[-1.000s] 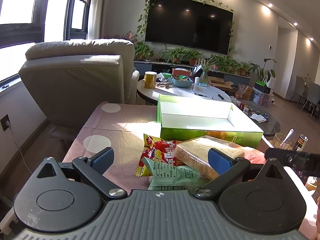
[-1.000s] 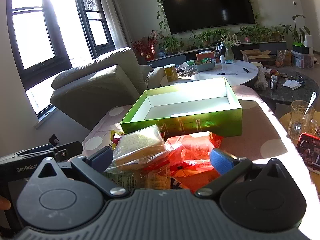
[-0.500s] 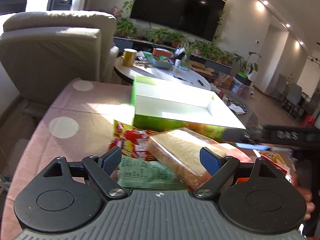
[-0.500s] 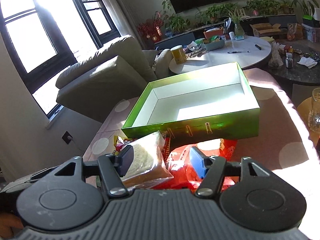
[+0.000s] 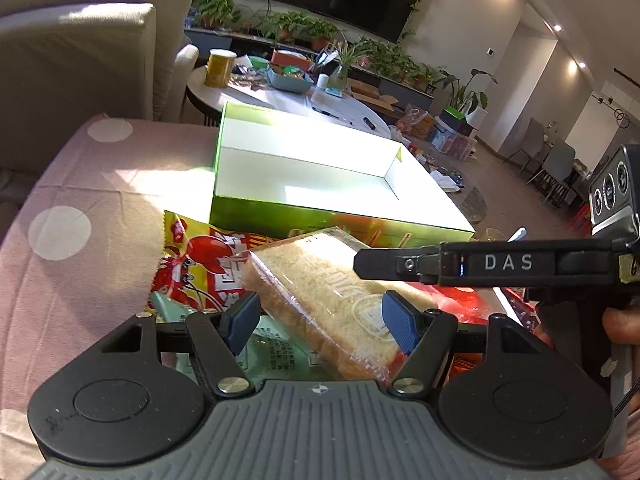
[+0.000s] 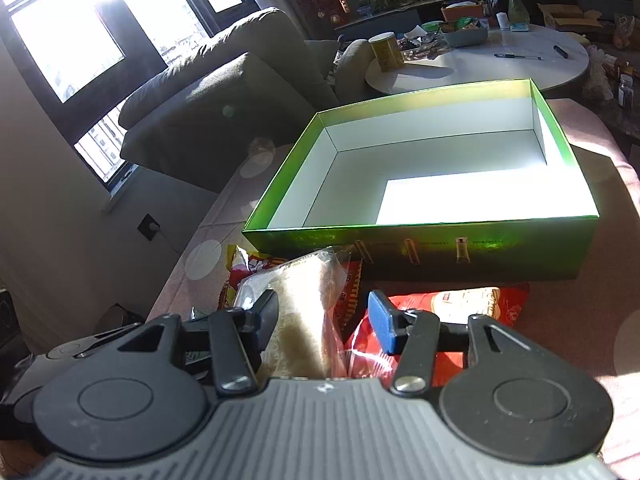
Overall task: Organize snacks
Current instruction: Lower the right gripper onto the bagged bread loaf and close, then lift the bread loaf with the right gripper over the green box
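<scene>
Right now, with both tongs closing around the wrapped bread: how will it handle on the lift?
The wrapped bread looks soft, so it will probably squash if pinched hard. Its clear film looks glossy and loose, so the pads may slide or catch only wrapper. It seems light for its bulk; lifting it toward the green box should shift the packets beneath only a little.

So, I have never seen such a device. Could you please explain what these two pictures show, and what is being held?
A person holds two hand tools, each with two fingers and a camera looking forward along them. One picture comes from the left gripper, the other from the right gripper. On the pink dotted tablecloth stands an empty green box. In front of it lie snacks: a wrapped bread, a yellow-red packet and a red bag. Both grippers are closing around the bread, one from each side; nothing is firmly held yet.
</scene>
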`<state>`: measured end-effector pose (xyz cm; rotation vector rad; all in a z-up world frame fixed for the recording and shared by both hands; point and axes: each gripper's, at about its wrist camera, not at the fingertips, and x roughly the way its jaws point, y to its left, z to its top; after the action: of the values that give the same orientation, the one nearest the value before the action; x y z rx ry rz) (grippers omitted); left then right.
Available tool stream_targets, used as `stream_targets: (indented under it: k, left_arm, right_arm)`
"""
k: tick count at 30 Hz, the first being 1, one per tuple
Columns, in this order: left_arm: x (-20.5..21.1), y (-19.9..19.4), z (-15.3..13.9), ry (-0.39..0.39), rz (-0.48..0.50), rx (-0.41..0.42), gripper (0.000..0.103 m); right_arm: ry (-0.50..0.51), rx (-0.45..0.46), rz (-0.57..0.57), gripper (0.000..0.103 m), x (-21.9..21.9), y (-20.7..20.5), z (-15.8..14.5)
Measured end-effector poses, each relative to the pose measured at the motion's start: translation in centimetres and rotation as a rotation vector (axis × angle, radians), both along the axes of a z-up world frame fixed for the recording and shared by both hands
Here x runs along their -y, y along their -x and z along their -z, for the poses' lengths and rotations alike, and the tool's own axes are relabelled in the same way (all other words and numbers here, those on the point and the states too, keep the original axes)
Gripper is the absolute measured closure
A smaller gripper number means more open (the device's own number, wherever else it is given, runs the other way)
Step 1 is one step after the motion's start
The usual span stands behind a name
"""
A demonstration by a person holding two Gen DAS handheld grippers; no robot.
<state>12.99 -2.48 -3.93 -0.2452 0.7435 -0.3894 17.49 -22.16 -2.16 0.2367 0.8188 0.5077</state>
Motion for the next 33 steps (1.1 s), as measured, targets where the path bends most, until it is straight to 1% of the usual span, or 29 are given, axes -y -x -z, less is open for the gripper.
stream_targets:
  k: [2,3,4,5,6,7,9,10,12,16,20,23,27,33]
  left_arm:
    - [0.1,-0.8,0.4,0.033,0.020,-0.027,0.038]
    - [0.2,-1.1,0.6,0.040,0.023,-0.038,0.037]
    - [0.4,-1.2,0.6,0.040,0.026,-0.039,0.037]
    - [0.7,-1.1,0.5,0.029,0.025,-0.029,0.038]
    - [1.0,-0.9,0.3,0.010,0.021,-0.014,0.038]
    - [1.2,-0.6,-0.1,-0.011,0.022,0.006,0.039]
    - [1.2,-0.1,-1.0,-0.032,0.022,0.044,0.040]
    - [1.1,0.2,-1.5,-0.035,0.023,0.063,0.040]
    - [0.9,0.4,-2.9,-0.040,0.027,0.112,0.040]
    - [1.3,-0.6,-5.7,-0.070,0.023,0.187,0.040]
    - [1.9,-1.6,-7.5,-0.104,0.027,0.253,0.040]
    - [2.2,-2.1,-8.1,-0.110,0.034,0.276,0.040]
    - [2.5,-2.7,-8.3,-0.110,0.043,0.287,0.040]
    - [3.0,-4.1,-8.9,-0.142,0.048,0.310,0.040]
  right_arm:
    - [-0.002,-0.014,-0.020,0.036,-0.1,-0.3,0.3]
    - [-0.008,-0.024,-0.028,0.036,-0.2,-0.4,0.5]
    - [-0.013,-0.029,-0.032,0.036,-0.2,-0.5,0.6]
    - [-0.020,-0.030,-0.034,0.037,-0.2,-0.4,0.7]
    - [-0.037,-0.035,-0.038,0.043,-0.2,-0.4,0.5]
    - [-0.044,-0.041,-0.032,0.044,-0.2,-0.3,0.3]
    - [-0.046,-0.018,-0.026,0.045,-0.3,0.2,-0.4]
    - [-0.045,0.001,-0.024,0.047,-0.4,0.5,-1.0]
    - [-0.056,0.043,-0.024,0.047,-0.5,1.0,-2.3]
    - [-0.059,0.143,-0.012,0.047,-1.0,1.0,-5.0]
    - [-0.081,0.198,0.018,0.047,-0.7,0.0,-6.7]
    - [-0.092,0.213,0.035,0.047,-0.3,-0.6,-7.2]
    - [-0.102,0.225,0.050,0.047,0.0,-0.9,-7.3]
    - [-0.116,0.239,0.066,0.047,0.1,-1.8,-7.7]
